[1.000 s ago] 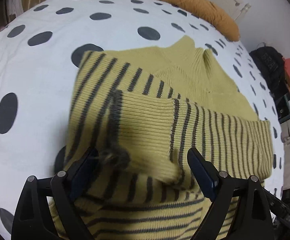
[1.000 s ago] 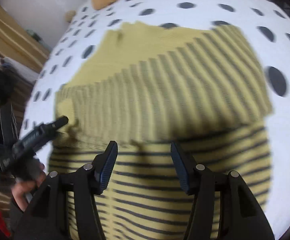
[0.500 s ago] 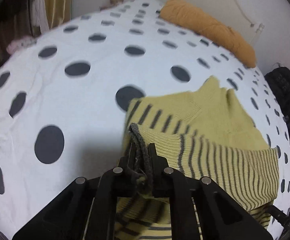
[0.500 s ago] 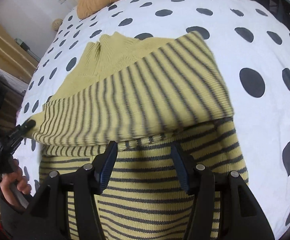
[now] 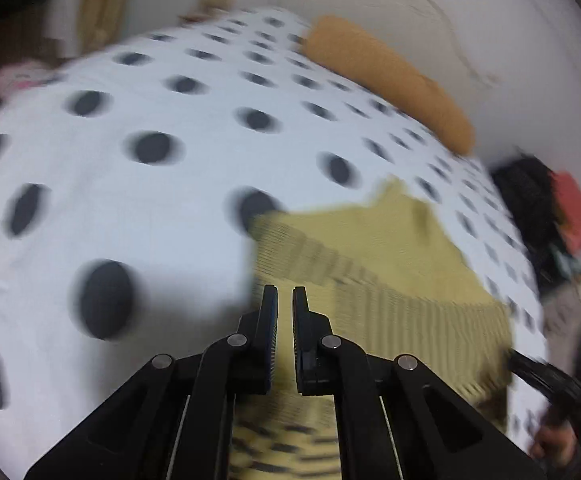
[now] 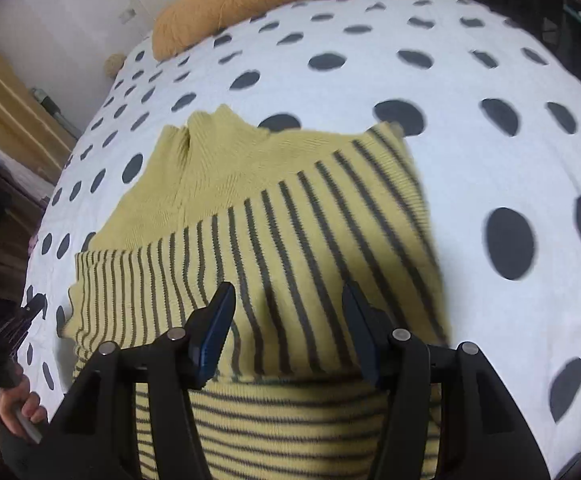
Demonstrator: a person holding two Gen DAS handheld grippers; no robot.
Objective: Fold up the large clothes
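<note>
Two claws over one yellow striped sweater [image 6: 274, 240], spread on the polka-dot bed [image 6: 470, 80] with a sleeve folded across its body, presumably to narrow it for the next fold. Left claw [image 5: 285, 300] nearly shut, a thin gap left, nothing visibly between the pads, hovering by the sweater's edge in a blurred view. Right claw [image 6: 288, 296] about half open and empty, poised above the folded sleeve, likely to smooth or regrip.

Left gripper [image 5: 285, 300] fingers [image 5: 269, 320] nearly together, empty, above sweater [image 5: 390, 280].
</note>
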